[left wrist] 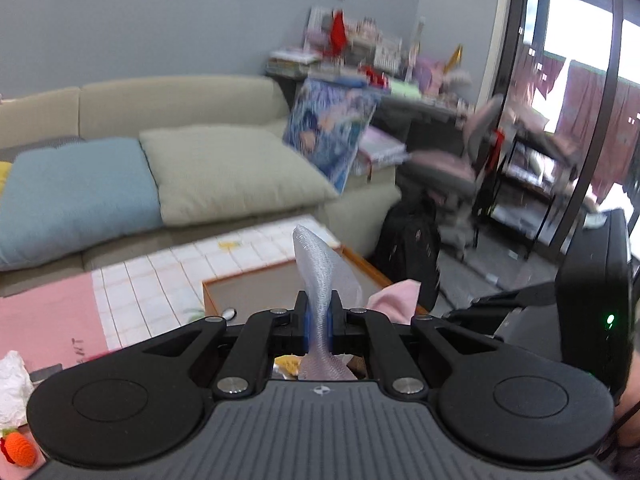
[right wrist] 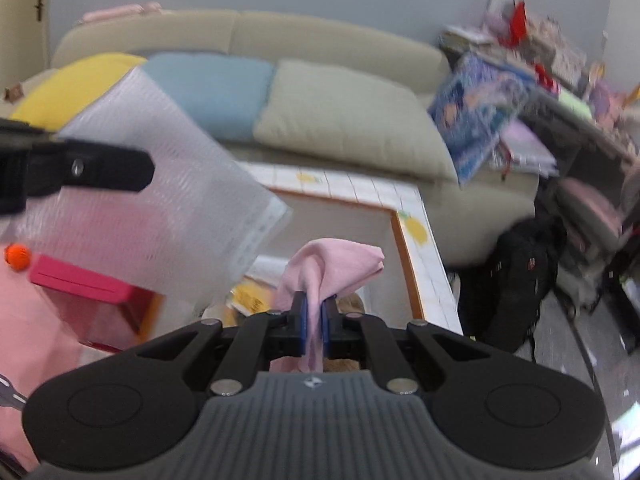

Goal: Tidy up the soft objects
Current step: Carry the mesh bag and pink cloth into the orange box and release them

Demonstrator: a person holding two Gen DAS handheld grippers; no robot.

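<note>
My left gripper (left wrist: 319, 314) is shut on a translucent white bubble-wrap sheet (left wrist: 316, 276), seen edge-on and held in the air. In the right wrist view the same sheet (right wrist: 168, 196) hangs broad at the left, pinched by the left gripper's finger (right wrist: 100, 168). My right gripper (right wrist: 315, 320) is shut on a pink cloth (right wrist: 332, 268) and holds it above the open wooden box (right wrist: 404, 248). The pink cloth also shows in the left wrist view (left wrist: 394, 300), just right of the sheet.
A sofa with blue (left wrist: 76, 196) and beige (left wrist: 228, 168) cushions stands behind the tiled table (left wrist: 160, 272). An orange crochet toy (left wrist: 18, 450), crumpled white paper (left wrist: 12, 388), a pink box (right wrist: 88, 284), a black backpack (right wrist: 516, 280) and a cluttered desk (left wrist: 400, 80) are around.
</note>
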